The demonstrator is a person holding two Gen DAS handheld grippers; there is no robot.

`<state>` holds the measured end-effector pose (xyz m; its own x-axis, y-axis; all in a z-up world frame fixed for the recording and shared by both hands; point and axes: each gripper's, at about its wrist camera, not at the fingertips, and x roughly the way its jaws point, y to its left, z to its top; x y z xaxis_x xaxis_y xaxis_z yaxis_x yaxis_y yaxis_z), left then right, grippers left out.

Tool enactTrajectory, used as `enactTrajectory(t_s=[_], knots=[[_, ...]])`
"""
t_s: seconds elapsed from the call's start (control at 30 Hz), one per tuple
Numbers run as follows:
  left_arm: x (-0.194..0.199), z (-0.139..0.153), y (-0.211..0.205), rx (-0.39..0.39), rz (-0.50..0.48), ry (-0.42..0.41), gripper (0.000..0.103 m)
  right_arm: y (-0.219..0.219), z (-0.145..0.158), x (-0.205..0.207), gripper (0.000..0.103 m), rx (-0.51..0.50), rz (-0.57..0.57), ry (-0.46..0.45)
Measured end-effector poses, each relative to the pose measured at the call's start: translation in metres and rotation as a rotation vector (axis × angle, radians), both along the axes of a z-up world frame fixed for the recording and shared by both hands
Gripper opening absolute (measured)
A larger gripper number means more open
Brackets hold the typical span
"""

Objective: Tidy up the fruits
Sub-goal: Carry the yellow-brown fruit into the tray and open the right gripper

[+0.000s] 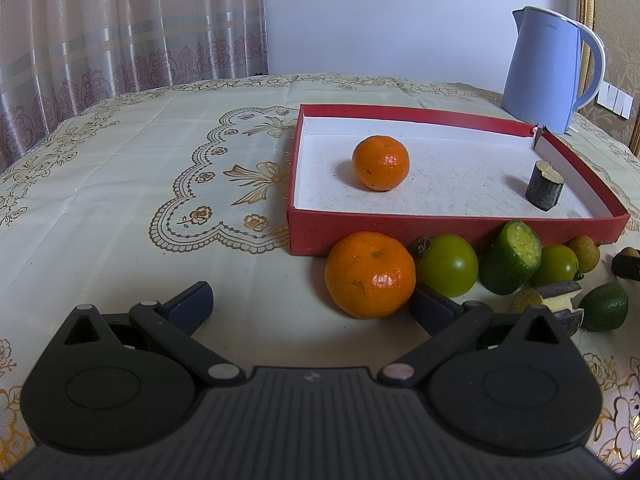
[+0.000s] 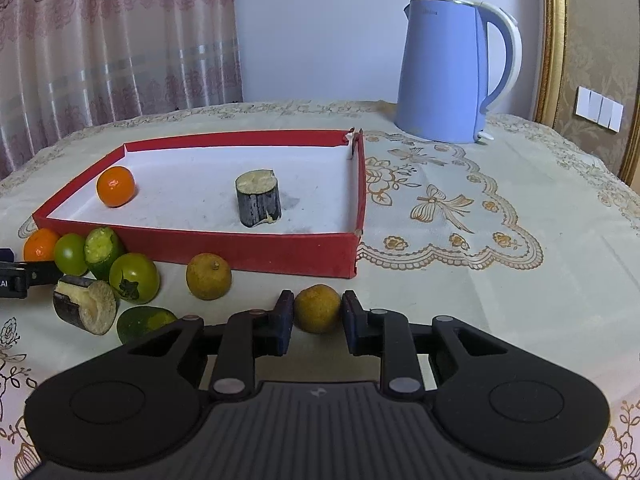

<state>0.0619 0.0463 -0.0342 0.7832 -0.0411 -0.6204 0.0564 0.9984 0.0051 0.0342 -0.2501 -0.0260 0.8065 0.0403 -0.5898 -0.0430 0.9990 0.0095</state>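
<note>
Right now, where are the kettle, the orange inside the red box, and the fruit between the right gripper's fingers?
Kettle (image 2: 442, 72): right wrist view, body.
Orange in box (image 1: 381, 163): left wrist view, middle of peel.
Yellowish round fruit (image 2: 317, 309): right wrist view, front face.

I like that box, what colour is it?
Red box, white inside; clearest in the right wrist view.

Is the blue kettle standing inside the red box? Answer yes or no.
No, the blue kettle stands on the tablecloth behind the red box, beyond its far right corner.
</note>
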Motion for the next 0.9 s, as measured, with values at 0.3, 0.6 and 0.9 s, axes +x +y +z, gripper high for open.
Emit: enactTrajectory(t_s=[0.3, 0.6, 0.9], knots=[[0.0, 0.0, 0.0, 0.0, 0.0, 0.0, 0.103, 0.009, 0.043, 0.005, 0.025, -0.06, 0.022, -0.138], [0.0, 0.0, 0.0, 0.0, 0.0, 0.0, 0.103, 0.019, 0.024, 0.074, 0.025, -0.118, 0.01, -0.042], [0.0, 0.0, 0.0, 0.0, 0.0, 0.0, 0.103, 0.02, 0.007, 0.092, 0.025, -0.1, -0.003, 0.009]])
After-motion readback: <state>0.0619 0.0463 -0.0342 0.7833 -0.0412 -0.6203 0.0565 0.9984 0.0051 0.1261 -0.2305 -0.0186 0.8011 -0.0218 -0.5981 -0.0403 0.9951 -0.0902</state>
